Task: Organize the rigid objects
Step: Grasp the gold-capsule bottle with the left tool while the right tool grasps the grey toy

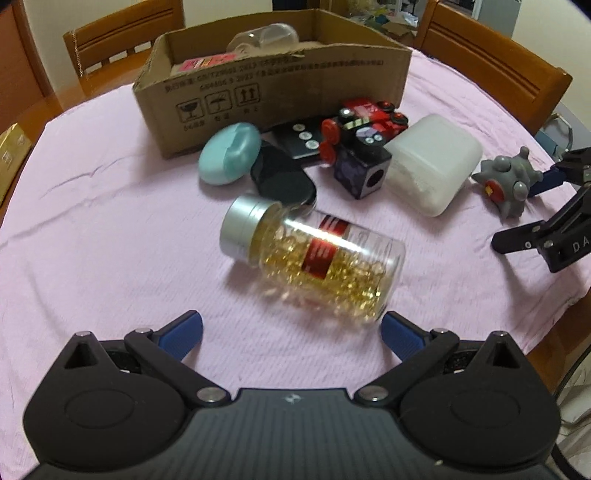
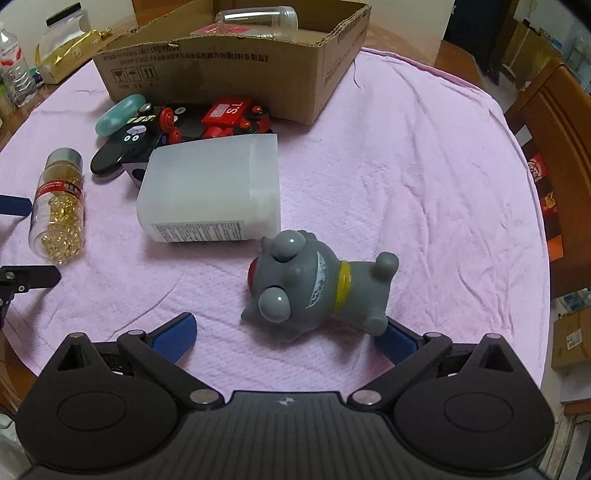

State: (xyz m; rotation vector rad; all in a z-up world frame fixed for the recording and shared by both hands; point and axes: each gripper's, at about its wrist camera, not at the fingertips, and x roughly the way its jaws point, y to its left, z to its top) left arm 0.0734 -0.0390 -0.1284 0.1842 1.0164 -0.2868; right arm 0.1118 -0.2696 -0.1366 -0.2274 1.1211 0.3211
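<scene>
Capsule bottle [image 1: 314, 258] on its side just ahead of left gripper's [image 1: 291, 330] spread jaws

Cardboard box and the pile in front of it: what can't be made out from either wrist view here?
- Cardboard box floor: its front wall hides it in both views; only a clear jar and a pink item show.
- Capsule bottle label: motion-blurred in the left view, too small in the right.
- Black remote: mostly covered by the red toy car.
- Right fingers: one is partly behind the grey toy; contact unclear.

Matt pink cloth [image 2: 406, 184], corrugated cardboard box [image 1: 273, 92]
</scene>
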